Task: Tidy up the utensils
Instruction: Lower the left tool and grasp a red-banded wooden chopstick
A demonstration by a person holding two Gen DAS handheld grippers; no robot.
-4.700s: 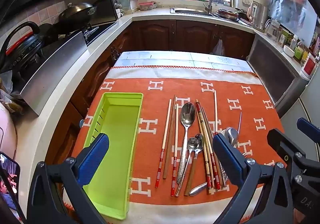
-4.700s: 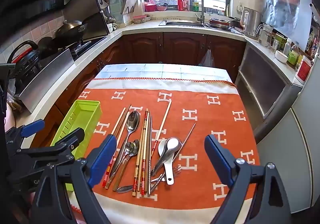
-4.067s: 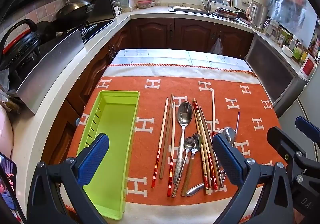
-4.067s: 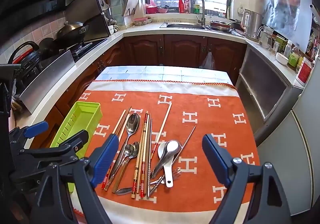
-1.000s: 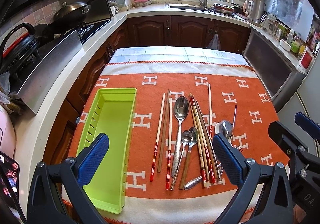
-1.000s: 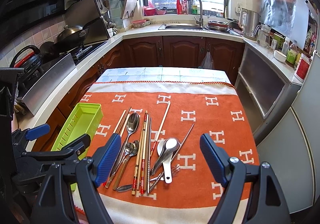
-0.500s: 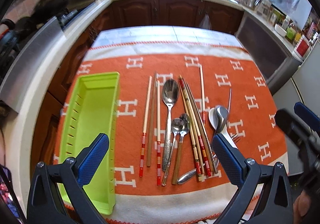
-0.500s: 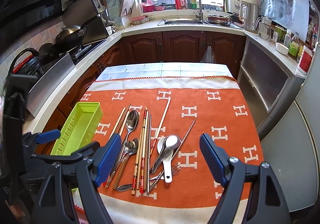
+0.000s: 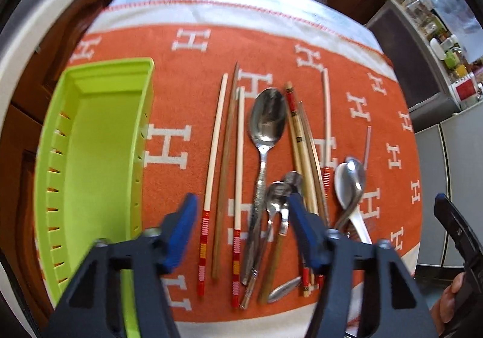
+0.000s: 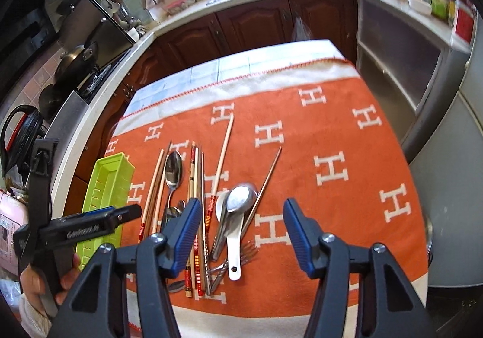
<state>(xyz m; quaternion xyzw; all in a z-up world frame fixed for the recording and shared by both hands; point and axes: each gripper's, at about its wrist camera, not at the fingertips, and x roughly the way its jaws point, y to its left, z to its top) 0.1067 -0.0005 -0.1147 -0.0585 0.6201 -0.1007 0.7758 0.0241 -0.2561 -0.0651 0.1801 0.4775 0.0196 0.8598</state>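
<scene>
Left wrist view: the left gripper (image 9: 241, 232) hangs over the near edge of an orange cloth (image 9: 193, 90) patterned with white H marks, its blue-padded jaws closing with nothing yet pressed between them, though chopsticks (image 9: 215, 154) and a large steel spoon (image 9: 265, 138) lie in the gap below. The utensils form a loose row, long axes running from near edge to far edge; the pale chopsticks carry red-striped ends toward the near edge, and the spoon's bowl points to the far edge. Smaller spoons (image 9: 276, 199) overlap beside its handle. A lime-green tray (image 9: 90, 157), slotted along its walls, lies lengthwise at the cloth's left edge. Right wrist view: the right gripper (image 10: 240, 232) hovers above a white ladle-shaped spoon (image 10: 235, 235) and a fork (image 10: 241, 253) near the cloth's near edge, jaws closing, gripping nothing. One chopstick (image 10: 223, 154) lies tilted toward the far right. A hand (image 10: 39, 277) holds the left gripper at the left.
</scene>
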